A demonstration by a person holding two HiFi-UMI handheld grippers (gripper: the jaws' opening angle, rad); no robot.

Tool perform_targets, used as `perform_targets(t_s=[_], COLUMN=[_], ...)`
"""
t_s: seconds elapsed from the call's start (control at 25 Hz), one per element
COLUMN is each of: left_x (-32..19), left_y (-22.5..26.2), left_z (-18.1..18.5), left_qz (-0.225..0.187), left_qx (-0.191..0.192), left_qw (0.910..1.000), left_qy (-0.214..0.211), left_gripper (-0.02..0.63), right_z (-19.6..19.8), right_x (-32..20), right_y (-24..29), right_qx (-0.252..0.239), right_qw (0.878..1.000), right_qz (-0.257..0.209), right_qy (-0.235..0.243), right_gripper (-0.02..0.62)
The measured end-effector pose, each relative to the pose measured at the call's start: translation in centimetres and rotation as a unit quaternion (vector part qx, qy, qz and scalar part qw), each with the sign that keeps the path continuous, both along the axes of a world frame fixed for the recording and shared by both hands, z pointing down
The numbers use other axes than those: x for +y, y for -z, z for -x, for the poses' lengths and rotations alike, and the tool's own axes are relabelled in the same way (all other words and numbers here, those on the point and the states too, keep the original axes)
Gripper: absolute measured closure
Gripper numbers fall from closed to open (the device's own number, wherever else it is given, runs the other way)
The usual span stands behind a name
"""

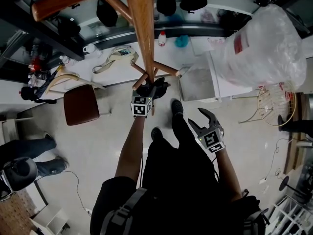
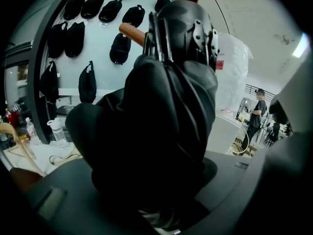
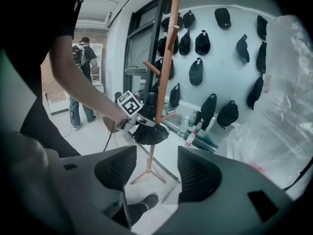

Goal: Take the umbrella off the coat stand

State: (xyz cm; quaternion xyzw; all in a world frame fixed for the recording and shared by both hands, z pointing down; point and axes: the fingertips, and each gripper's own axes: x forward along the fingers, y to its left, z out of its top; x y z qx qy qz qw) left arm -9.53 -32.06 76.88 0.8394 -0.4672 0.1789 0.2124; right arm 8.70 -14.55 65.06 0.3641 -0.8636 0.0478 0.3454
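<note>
Left gripper view: the folded black umbrella fills the gap, and the left gripper's jaws are clamped on its fabric. It hangs against the coat stand. The right gripper is well apart from it, jaws open and empty.

Probably a shop: rows of black caps hang on the wall.

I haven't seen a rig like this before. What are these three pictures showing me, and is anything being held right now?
There is no robot here. A person holds a hand-worked two-jaw tool in each hand. The steep downward picture comes from a camera on the person's head. The other two cameras ride on the tools and look along their jaws. The left tool is closed on a black folded fabric umbrella at a tall wooden coat stand, and the fabric fills that tool's view. The right tool is open and empty, held above the pale floor.
</note>
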Motion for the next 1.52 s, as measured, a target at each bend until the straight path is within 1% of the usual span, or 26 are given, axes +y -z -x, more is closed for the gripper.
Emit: perform_targets(t_s=[0.16,0.4,0.8,1.32,1.52], left_x=[-0.1,0.0,0.2,0.6,0.7], left_y=[0.6,1.4,2.7,3.6,4.0], left_z=[0.1,0.4,0.3,0.5,0.8], left_qz=[-0.003,-0.005,-0.006,-0.001,-0.003], left_qx=[-0.006,-0.013,-0.011,-0.009,-0.011], left_qw=[1.0,0.9999,0.9999,0.9999,0.9999], left_qy=[-0.004,-0.005,-0.002,0.009,0.01], left_gripper=[0.364,0.365,0.365,0.365,0.365], right_z=[0.3,0.1,0.0,0.8,1.6], right_x=[-0.6,-0.2,-0.4,-1.4,-1.9], right_y=[0.6,0.3,1.3,1.9,2.2], right_qx=[-0.008,-0.005,-0.005,-0.006,-0.016], right_qw=[1.0,1.0,1.0,1.0,0.999], right_qz=[-0.005,-0.005,-0.013,-0.014,-0.019], right_qy=[0.005,0.003,0.006,0.02,0.027], right_gripper=[0.33,0.33,0.331,0.331,0.331])
